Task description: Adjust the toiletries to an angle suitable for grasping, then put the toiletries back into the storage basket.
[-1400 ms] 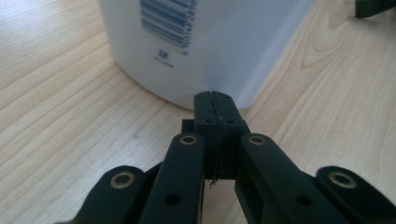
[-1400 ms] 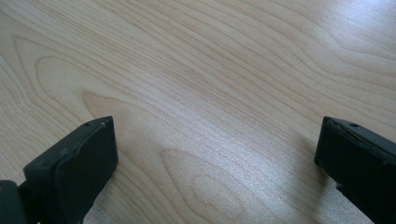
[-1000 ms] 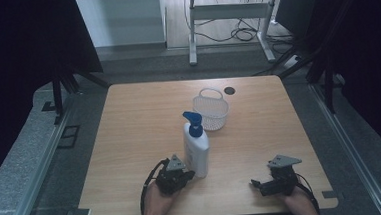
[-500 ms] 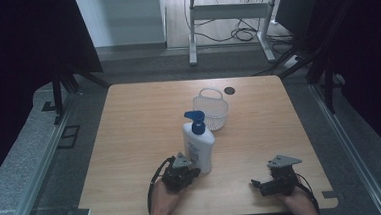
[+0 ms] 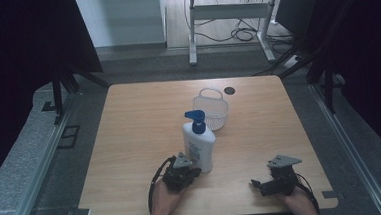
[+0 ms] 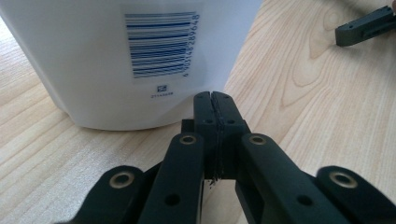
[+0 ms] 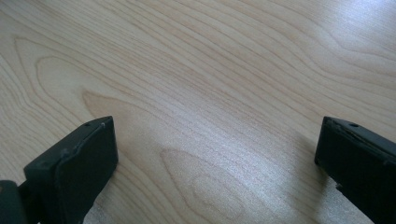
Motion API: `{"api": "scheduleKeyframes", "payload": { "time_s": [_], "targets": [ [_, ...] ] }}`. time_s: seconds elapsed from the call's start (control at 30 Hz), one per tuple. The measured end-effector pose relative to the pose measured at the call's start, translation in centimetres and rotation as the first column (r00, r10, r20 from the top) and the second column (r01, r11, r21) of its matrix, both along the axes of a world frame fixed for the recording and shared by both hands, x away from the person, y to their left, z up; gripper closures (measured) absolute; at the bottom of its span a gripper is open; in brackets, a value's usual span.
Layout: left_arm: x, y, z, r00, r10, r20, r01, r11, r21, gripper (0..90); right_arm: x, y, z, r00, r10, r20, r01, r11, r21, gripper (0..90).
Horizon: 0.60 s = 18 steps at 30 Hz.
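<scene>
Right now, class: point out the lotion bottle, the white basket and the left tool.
lotion bottle (image 5: 200, 148), high view, on its white body.
white basket (image 5: 213, 117), high view, on its mesh wall.
left tool (image 6: 215, 99), left gripper view, at its closed tips.

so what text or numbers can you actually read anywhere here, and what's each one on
"6 9011462896 48", roughly, the digits running up the right side of the barcode on the white pump bottle; some digits are uncertain.
A small square mark with a tiny code line under the barcode: too small to read.
Blue printing on the bottle's label in the high view: too blurred to read.
No readable text on the basket, the table or either gripper.
</scene>
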<state>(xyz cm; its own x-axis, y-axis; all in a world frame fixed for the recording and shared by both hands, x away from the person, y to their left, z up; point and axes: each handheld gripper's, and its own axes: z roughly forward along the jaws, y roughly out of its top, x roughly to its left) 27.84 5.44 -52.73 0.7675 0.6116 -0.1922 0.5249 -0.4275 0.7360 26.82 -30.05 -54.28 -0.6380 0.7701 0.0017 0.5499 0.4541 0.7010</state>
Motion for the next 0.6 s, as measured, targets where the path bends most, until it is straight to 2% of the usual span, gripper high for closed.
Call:
{"api": "scheduleKeyframes", "payload": {
  "time_s": [0.33,0.6],
  "targets": [
    [-0.6,0.2,0.8,0.9998,0.0,0.019,0.0,0.9999,0.017,69.8,0.0,0.0,0.0,1.0,0.0,0.0,0.0,1.0,0.001,0.0],
    [-1.2,1.2,1.2,0.9999,0.009,0.013,-0.009,0.9999,-0.006,57.1,0.0,-0.1,0.0,1.0,0.008,0.0,-0.008,1.0,0.005,0.0]
  ]
}}
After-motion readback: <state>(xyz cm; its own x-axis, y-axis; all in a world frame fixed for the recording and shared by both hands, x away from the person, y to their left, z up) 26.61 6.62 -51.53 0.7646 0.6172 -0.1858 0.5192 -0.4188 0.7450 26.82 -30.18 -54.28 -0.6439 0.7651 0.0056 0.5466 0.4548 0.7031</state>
